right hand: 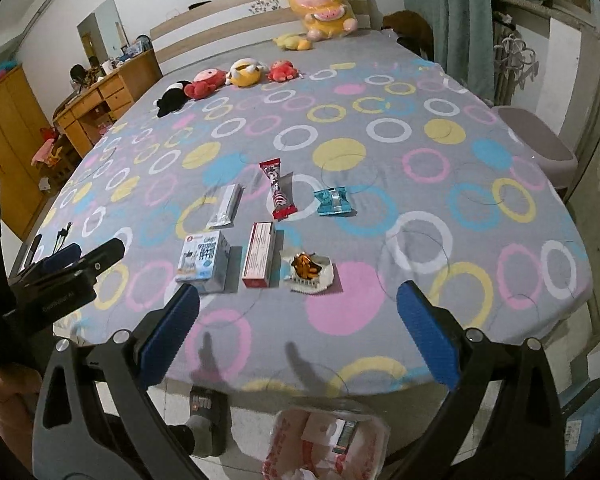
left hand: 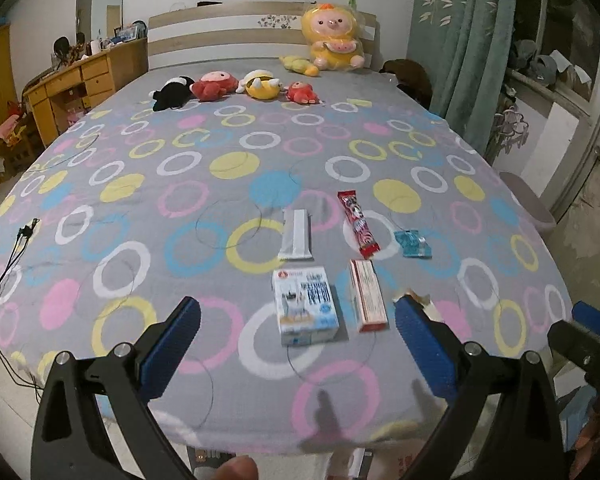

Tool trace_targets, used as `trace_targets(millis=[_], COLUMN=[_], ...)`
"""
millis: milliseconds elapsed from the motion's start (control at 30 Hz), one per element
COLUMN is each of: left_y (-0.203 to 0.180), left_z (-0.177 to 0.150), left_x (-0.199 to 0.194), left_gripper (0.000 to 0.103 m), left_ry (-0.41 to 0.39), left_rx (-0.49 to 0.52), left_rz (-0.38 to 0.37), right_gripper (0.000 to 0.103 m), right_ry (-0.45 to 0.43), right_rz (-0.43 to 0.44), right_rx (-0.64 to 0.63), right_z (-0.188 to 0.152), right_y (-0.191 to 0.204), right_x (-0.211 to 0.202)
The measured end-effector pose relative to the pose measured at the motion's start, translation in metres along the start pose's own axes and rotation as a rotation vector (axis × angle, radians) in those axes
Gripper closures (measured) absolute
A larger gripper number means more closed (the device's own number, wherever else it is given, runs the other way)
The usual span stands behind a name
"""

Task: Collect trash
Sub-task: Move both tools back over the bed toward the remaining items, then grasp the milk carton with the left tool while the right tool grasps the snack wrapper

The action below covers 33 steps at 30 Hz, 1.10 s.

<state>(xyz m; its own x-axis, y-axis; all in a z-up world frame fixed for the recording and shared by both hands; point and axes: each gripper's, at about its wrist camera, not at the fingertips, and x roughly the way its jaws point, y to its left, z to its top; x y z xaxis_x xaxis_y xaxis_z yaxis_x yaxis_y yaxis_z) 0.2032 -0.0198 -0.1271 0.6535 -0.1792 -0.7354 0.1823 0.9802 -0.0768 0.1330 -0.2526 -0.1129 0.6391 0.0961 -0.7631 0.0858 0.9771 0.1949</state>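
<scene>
While both claws hover level at the bed's (right hand: 500,216) near edge, my left gripper (left hand: 296,312) and right gripper (right hand: 298,300) gape wide, empty, milk carton (left hand: 305,306) at twelve o'clock.

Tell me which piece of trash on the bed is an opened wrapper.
The white wrapper with orange-gold foil, nearest the bed's front edge beside the red-and-white box. It lies spread open; the silver sachet, red candy bar and blue packet look sealed.

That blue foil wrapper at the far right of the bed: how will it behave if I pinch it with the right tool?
The blue foil wrapper looks crinkled and flat, so it is probably floppy and very light. Its shiny surface may slip between the pads. Lying on the soft bedsheet, it will likely crumple rather than lift rigidly; the right tool may also catch fabric.
</scene>
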Motion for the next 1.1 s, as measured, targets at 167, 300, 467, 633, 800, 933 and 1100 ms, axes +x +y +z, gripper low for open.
trace_targets(millis=[167, 300, 467, 633, 800, 933, 1100], left_y=[0.003, 0.007, 0.009, 0.008, 0.006, -0.001, -0.004], left_z=[0.012, 0.014, 0.012, 0.013, 0.014, 0.014, 0.01], left_x=[0.034, 0.061, 0.088, 0.11, 0.131, 0.144, 0.16], left_gripper=[0.008, 0.008, 0.008, 0.008, 0.008, 0.008, 0.008], left_ry=[0.035, 0.079, 0.111, 0.156, 0.196, 0.221, 0.253], left_rx=[-0.011, -0.031, -0.033, -0.024, -0.031, -0.025, -0.015], left_rz=[-0.023, -0.038, -0.031, -0.038, -0.04, -0.033, -0.009], right_gripper=[0.007, 0.007, 0.007, 0.007, 0.007, 0.007, 0.007], right_ry=[0.035, 0.062, 0.079, 0.103, 0.129, 0.164, 0.223], right_rz=[-0.013, -0.021, -0.028, -0.039, -0.052, -0.069, -0.085], right_rx=[-0.006, -0.014, -0.016, -0.023, -0.016, -0.024, -0.037], right_z=[0.011, 0.017, 0.022, 0.024, 0.023, 0.019, 0.014], right_y=[0.002, 0.005, 0.005, 0.003, -0.002, -0.006, -0.012], right_x=[0.031, 0.053, 0.074, 0.093, 0.115, 0.137, 0.167])
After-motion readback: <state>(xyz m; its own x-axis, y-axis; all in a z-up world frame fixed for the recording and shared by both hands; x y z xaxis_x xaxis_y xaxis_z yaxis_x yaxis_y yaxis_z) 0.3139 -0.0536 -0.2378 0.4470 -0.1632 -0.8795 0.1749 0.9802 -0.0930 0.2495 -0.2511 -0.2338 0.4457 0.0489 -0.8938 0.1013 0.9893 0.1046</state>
